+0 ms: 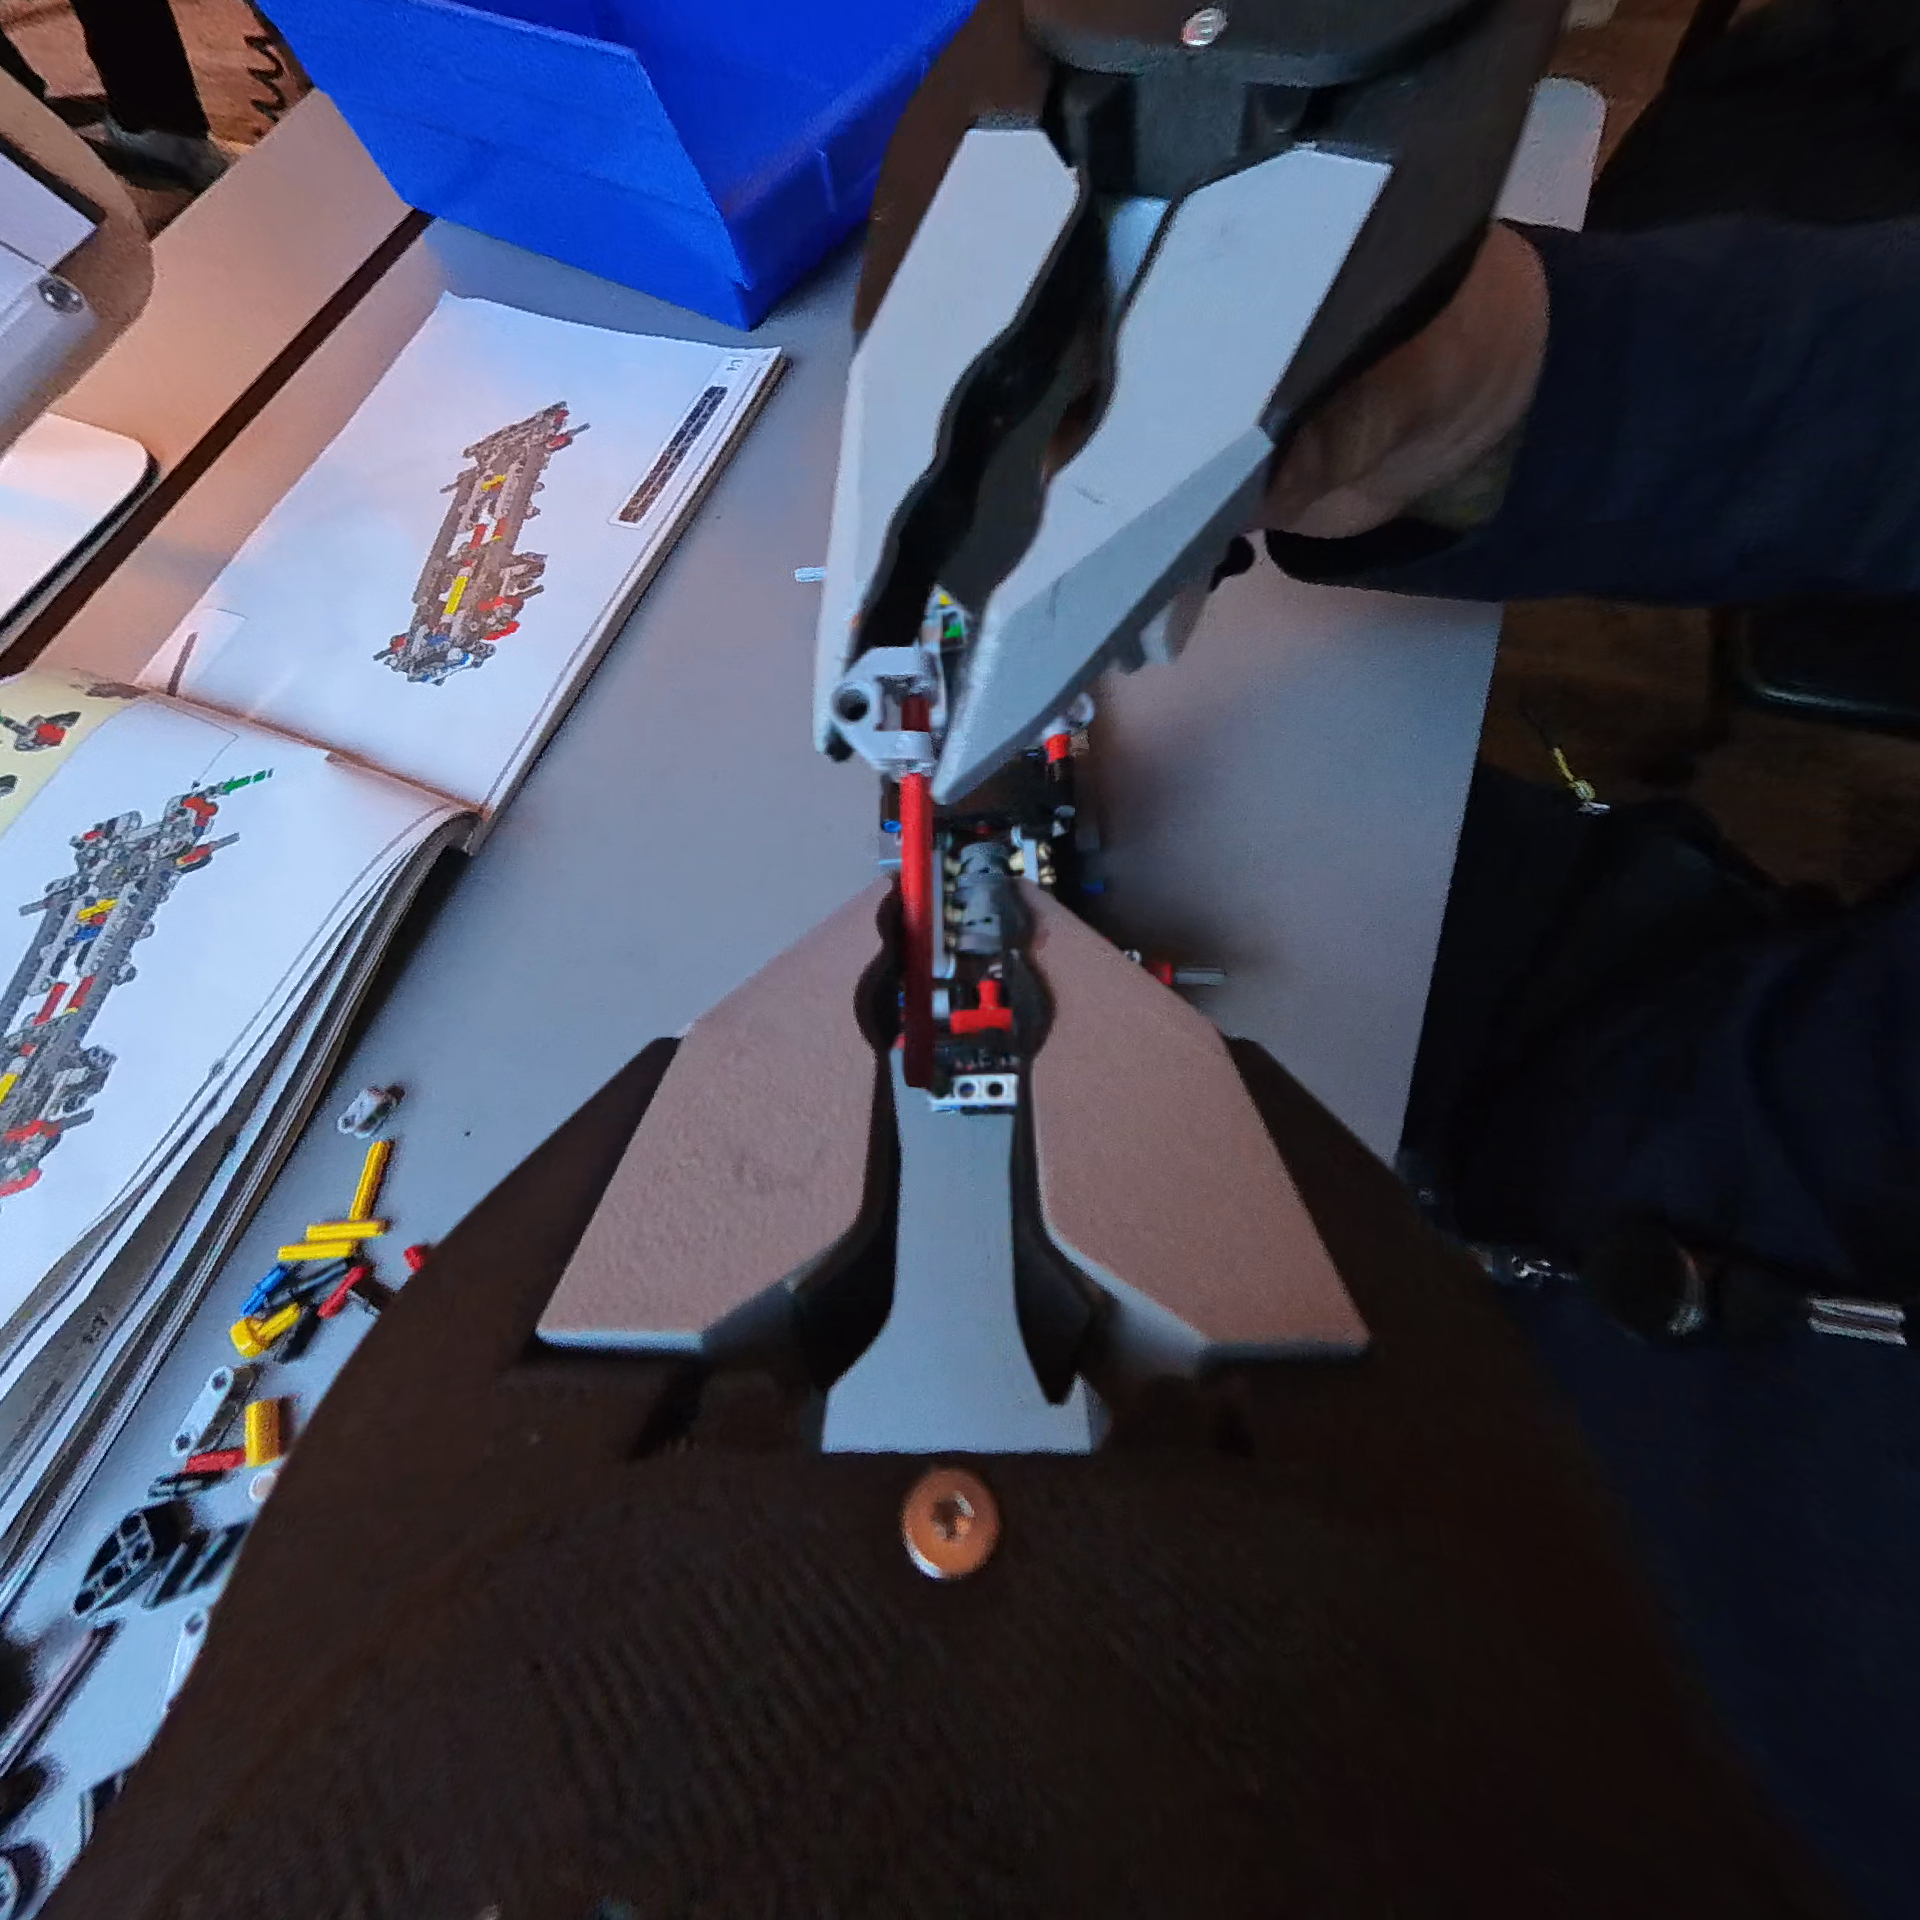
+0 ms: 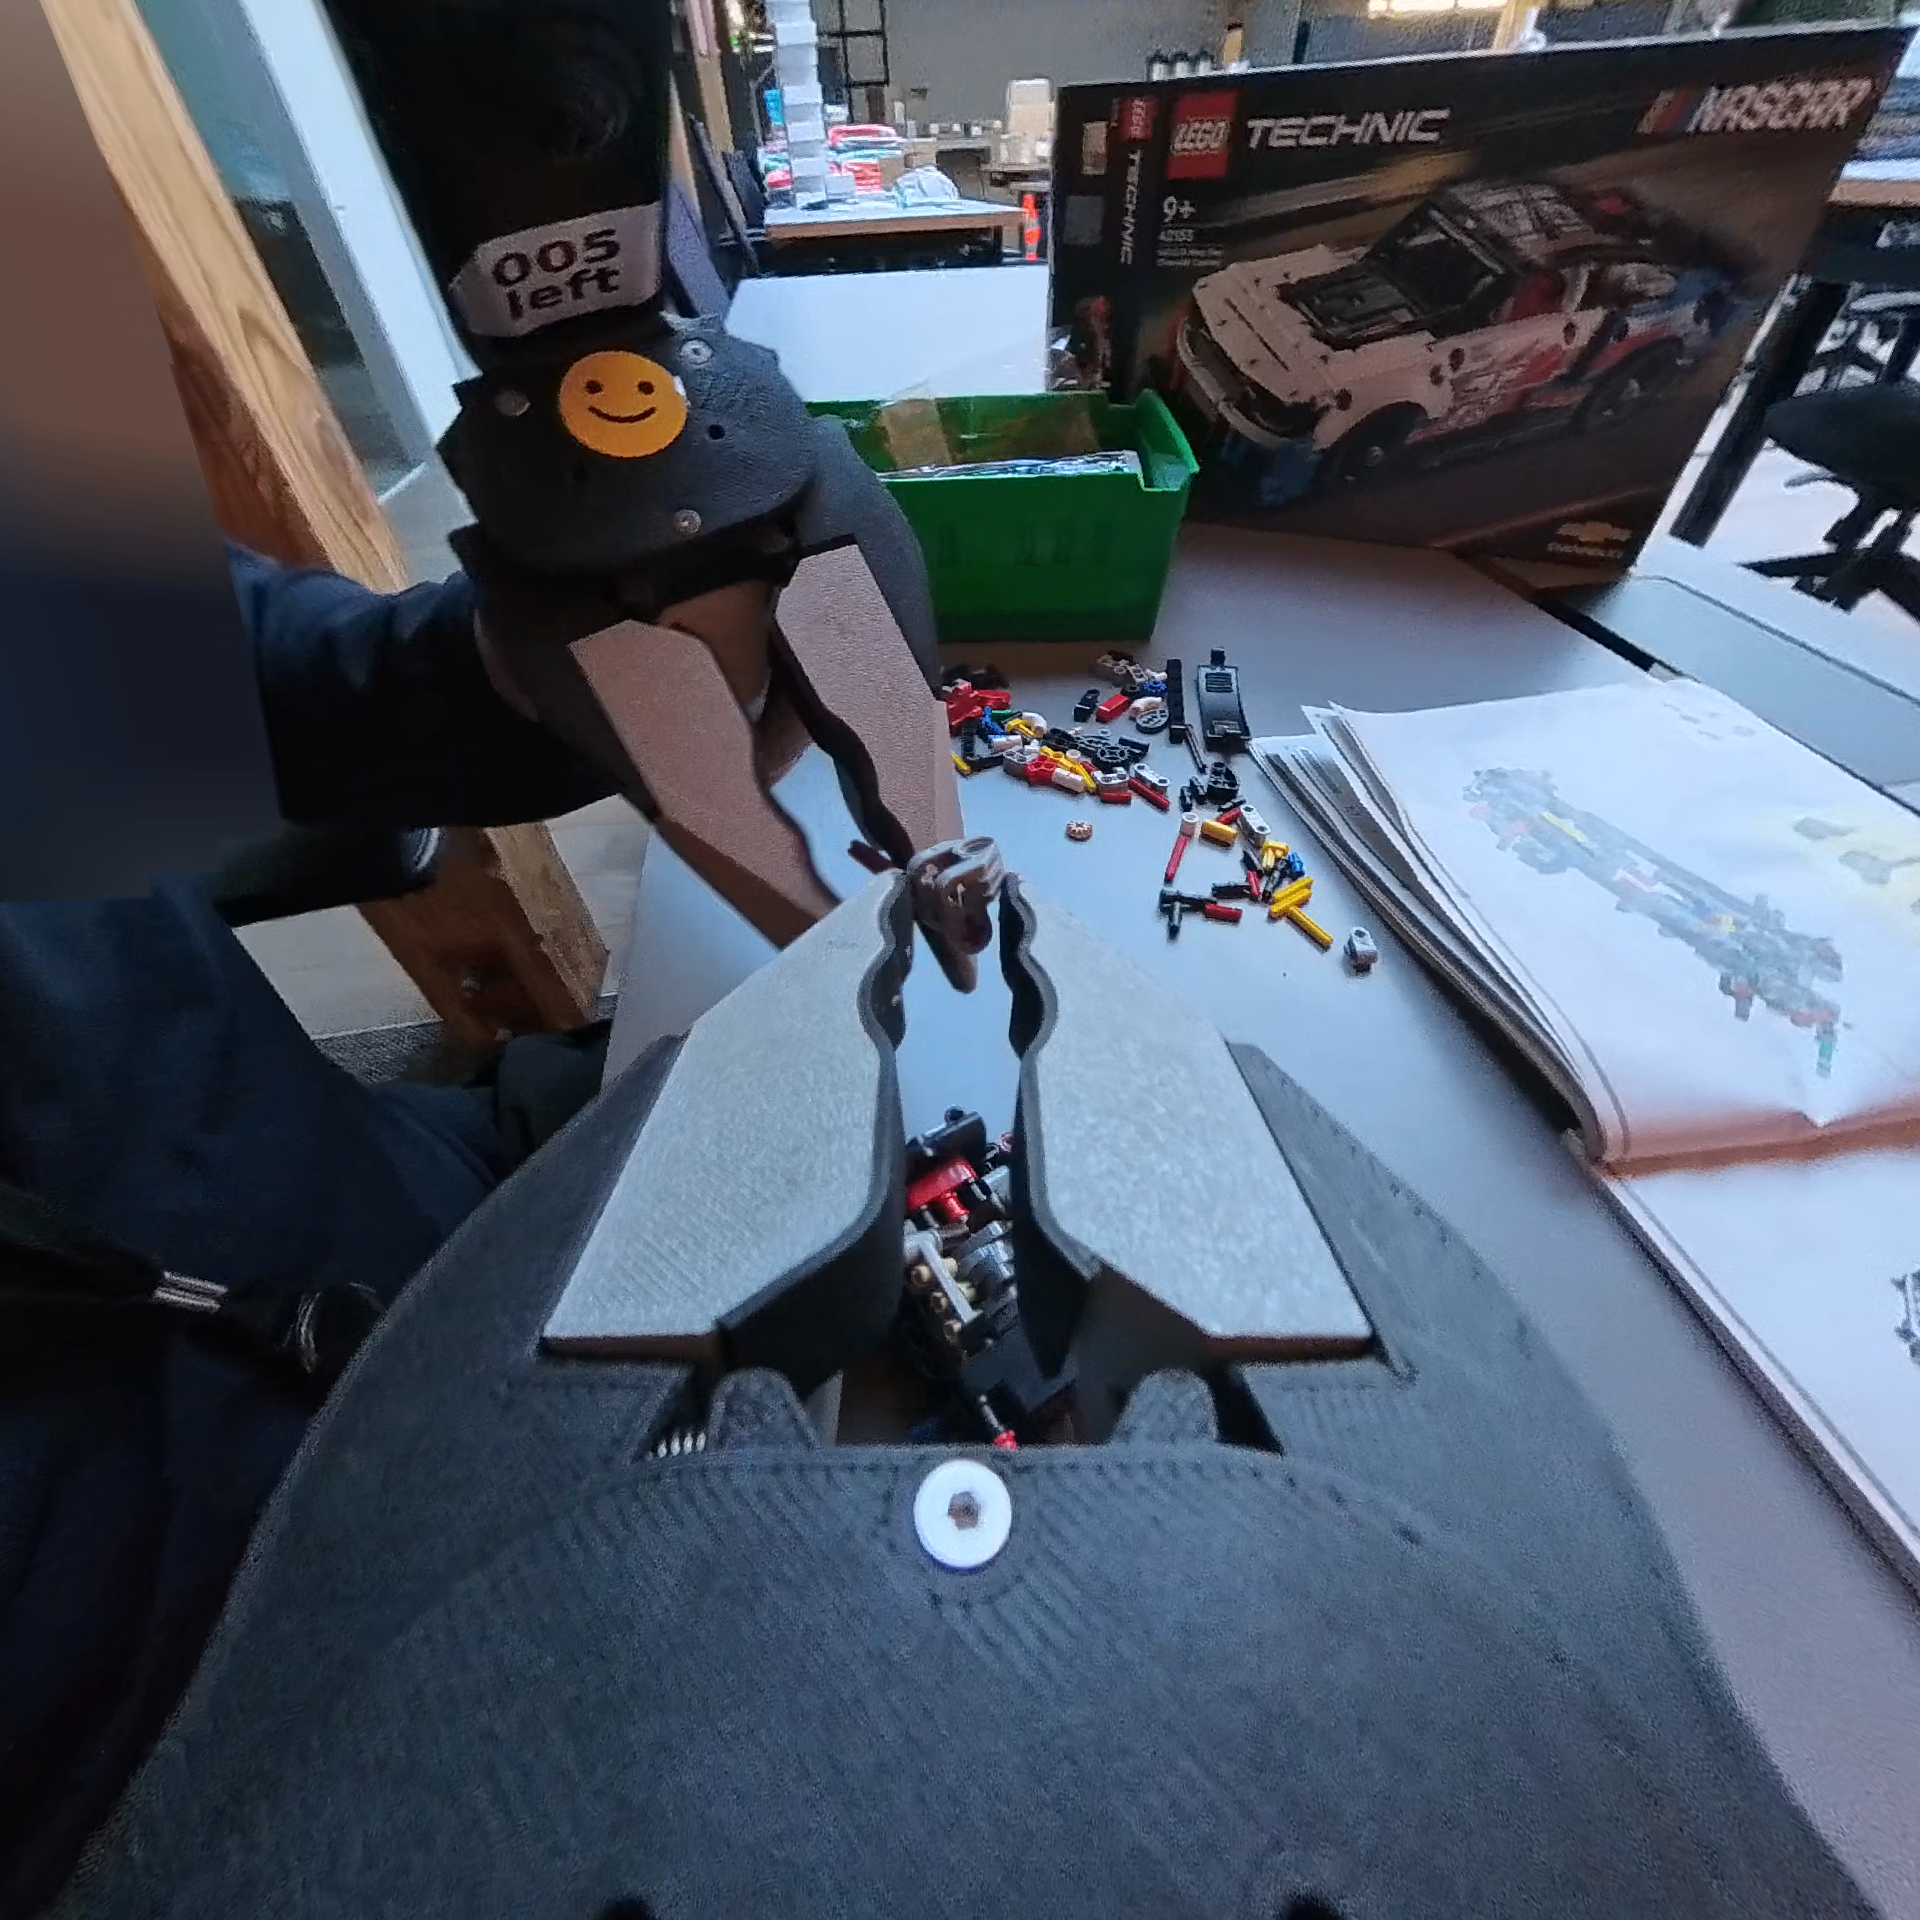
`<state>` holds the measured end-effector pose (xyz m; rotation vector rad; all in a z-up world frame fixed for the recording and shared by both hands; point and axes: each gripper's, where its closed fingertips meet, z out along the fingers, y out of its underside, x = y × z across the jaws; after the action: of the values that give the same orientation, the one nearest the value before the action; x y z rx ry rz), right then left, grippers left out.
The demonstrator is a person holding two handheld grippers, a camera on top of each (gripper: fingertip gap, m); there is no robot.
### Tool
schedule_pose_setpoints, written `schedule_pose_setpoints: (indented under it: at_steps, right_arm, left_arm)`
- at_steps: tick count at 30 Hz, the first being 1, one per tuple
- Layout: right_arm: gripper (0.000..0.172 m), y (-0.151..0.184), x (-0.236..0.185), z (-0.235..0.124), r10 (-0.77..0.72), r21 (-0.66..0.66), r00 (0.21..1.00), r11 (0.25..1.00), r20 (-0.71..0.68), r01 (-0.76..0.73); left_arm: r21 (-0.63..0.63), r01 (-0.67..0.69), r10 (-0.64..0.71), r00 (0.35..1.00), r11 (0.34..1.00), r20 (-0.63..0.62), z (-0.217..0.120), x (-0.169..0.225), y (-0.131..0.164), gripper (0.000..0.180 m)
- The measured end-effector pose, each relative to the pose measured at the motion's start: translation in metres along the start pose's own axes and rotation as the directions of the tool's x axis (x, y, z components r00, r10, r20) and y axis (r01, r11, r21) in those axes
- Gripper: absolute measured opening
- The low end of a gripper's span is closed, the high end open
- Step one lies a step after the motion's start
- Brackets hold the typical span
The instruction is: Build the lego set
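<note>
My left gripper point(image 1: 961, 894) has brown fingers and is shut on a small brick assembly point(image 1: 982, 914) of black, grey and red parts just above the grey table point(image 1: 644, 831). A red rod point(image 1: 914, 883) runs along the assembly's left side, and a grey connector piece point(image 1: 883, 707) sits on its far end. My right gripper point(image 1: 888, 764), with grey fingers, comes in from the far side and is shut on that connector. In the right wrist view the connector point(image 2: 956, 868) sits between my right gripper's point(image 2: 954, 883) pads, the left gripper point(image 2: 862, 873) is just behind it, and the assembly point(image 2: 956, 1247) shows below.
An open instruction book point(image 1: 260, 831) point(image 2: 1662, 883) lies beside the work spot. Loose small pieces point(image 1: 312, 1268) point(image 2: 1122, 748) are scattered next to it. A blue bin point(image 1: 623, 135), a green bin point(image 2: 1039, 520) and the set's box point(image 2: 1455, 291) stand at the back. Less than 4 cm separates the two grippers' tips.
</note>
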<state>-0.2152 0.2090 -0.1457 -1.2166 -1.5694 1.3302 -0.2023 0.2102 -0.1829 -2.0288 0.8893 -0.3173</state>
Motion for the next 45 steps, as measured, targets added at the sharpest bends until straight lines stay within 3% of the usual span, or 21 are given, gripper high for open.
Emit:
schedule_pose_setpoints:
  at_steps: [7,9,11,17,22,27,29,31,35,39,40,42,45]
  right_arm:
    - [0.013,-0.004,0.0,-0.008,0.206,0.018,0.969,0.978,0.136,-0.21]
    - [0.012,-0.004,-0.002,-0.009,0.226,0.006,0.96,0.973,0.164,-0.23]
    - [0.012,-0.007,-0.003,-0.011,0.247,0.006,0.951,0.968,0.184,-0.252]
    - [0.011,-0.011,-0.006,-0.014,0.294,0.032,0.925,0.95,0.24,-0.31]
    - [0.006,-0.024,-0.002,-0.019,0.402,0.115,0.853,0.88,0.332,-0.46]
    - [0.007,-0.019,-0.006,-0.01,0.426,0.086,0.842,0.875,0.33,-0.477]
    - [0.006,-0.019,-0.007,-0.008,0.437,0.078,0.835,0.87,0.336,-0.487]
    - [0.007,-0.019,-0.007,-0.008,0.448,0.074,0.828,0.864,0.338,-0.498]
    - [0.007,-0.011,0.004,-0.006,0.415,0.068,0.884,0.897,0.216,-0.438]
    - [0.013,-0.003,0.017,-0.007,0.192,-0.002,0.981,0.981,-0.026,-0.192]
    - [0.02,-0.003,0.021,-0.008,0.118,-0.024,0.988,0.992,-0.095,-0.121]
    - [0.016,-0.003,0.023,-0.009,-0.012,-0.07,0.983,0.998,-0.183,-0.001]
    - [0.013,-0.009,0.025,-0.008,0.001,-0.035,0.975,0.999,-0.223,-0.009]
  left_arm:
    - [0.03,-0.106,0.104,0.992,0.994,0.071,-0.004,0.001,-0.013,0.014]
    - [0.042,-0.112,0.108,0.989,0.993,0.097,-0.007,-0.003,-0.017,0.001]
    - [0.068,-0.108,0.101,0.99,0.992,0.101,-0.009,-0.003,-0.022,0.0]
    - [0.207,-0.013,0.008,1.0,0.978,0.027,-0.018,-0.002,-0.037,0.0]
    - [0.458,0.043,-0.038,0.999,0.888,-0.02,-0.037,-0.01,-0.059,0.017]
    - [0.501,0.044,-0.015,0.998,0.864,-0.062,-0.039,-0.007,-0.069,0.02]
    - [0.519,0.068,-0.01,0.993,0.852,-0.114,-0.043,-0.001,-0.072,0.005]
    - [0.509,0.1,-0.036,0.99,0.855,-0.135,-0.042,-0.005,-0.071,0.002]
    - [0.437,0.27,-0.186,0.956,0.858,-0.226,-0.033,-0.015,-0.061,0.002]
    - [0.423,0.417,-0.305,0.901,0.805,-0.308,-0.025,-0.024,-0.057,0.002]
    - [0.422,0.445,-0.329,0.888,0.79,-0.322,-0.024,-0.027,-0.056,0.002]
    - [0.429,0.499,-0.356,0.857,0.753,-0.373,-0.026,-0.029,-0.058,0.002]
    - [0.452,0.54,-0.375,0.833,0.71,-0.406,-0.028,-0.034,-0.06,0.002]
